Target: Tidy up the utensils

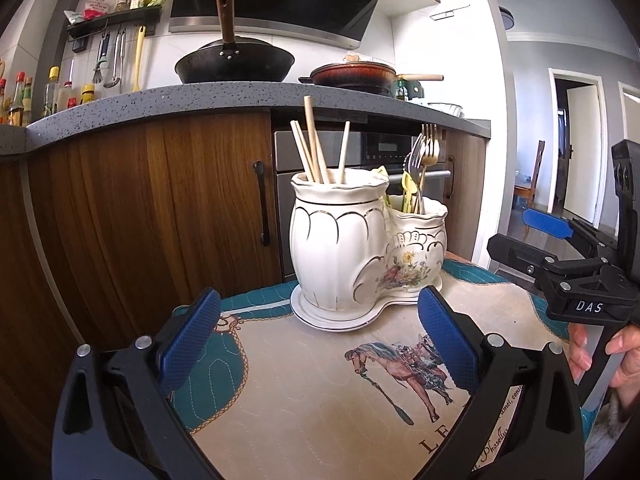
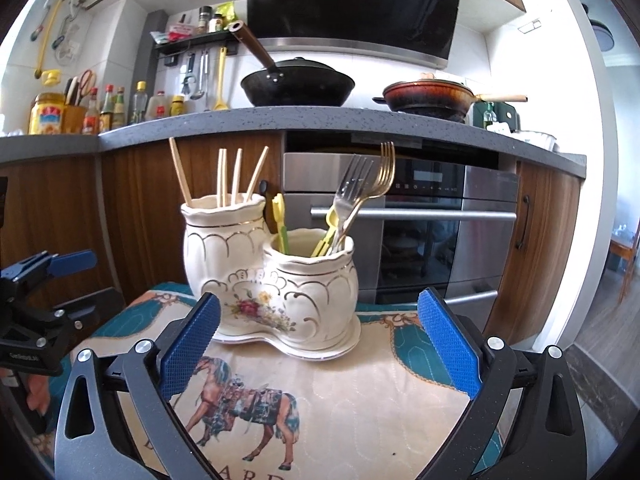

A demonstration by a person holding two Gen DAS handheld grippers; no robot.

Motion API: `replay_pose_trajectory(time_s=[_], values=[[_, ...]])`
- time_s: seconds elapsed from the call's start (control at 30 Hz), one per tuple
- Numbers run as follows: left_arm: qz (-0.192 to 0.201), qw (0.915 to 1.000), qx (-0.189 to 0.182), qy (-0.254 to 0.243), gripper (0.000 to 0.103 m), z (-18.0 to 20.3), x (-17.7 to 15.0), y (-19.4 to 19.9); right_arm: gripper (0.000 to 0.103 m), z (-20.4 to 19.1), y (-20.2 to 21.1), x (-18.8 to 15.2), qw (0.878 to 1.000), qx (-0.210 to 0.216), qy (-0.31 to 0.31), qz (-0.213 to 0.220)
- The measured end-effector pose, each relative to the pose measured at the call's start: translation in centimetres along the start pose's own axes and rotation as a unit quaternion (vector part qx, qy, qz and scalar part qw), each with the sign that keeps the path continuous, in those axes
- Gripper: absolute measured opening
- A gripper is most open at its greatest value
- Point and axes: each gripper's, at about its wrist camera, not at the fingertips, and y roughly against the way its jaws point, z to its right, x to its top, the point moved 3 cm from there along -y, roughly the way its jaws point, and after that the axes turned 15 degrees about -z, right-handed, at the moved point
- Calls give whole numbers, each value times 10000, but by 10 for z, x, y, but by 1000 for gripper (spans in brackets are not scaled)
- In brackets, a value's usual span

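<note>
While both hand-held grippers (image 1: 318, 330) (image 2: 318, 334) gape empty, chopsticks (image 2: 224, 176) and forks (image 2: 360, 188) fill the holder (image 2: 264, 276).

Both wrist views were bright and daylit, with light entering from the right. The wall (image 1: 452, 80) and doorway area at that side were overexposed to near white, and in the right wrist view the blown-out band (image 2: 576, 80) erased surface detail. Soft, short shadows fell beneath the ceramic holder (image 1: 340, 240) onto the quilted mat (image 1: 320, 392). Glare marked the oven front (image 2: 420, 216) and the range hood's lower edge (image 2: 352, 46). Fisheye distortion bowed the countertop edge (image 1: 160, 98) and cabinet lines strongly toward the margins, and dark vignetting filled the corners. Central objects were sharp; the room beyond the doorway (image 1: 576, 152) appeared soft and hazy.
</note>
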Motion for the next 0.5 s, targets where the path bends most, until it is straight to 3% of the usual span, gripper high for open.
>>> replay_pose_trajectory(time_s=[0.5], values=[[12,10000,15,-16,97,2,0,0,98,0,-2,0,10000,-29,1,-40]])
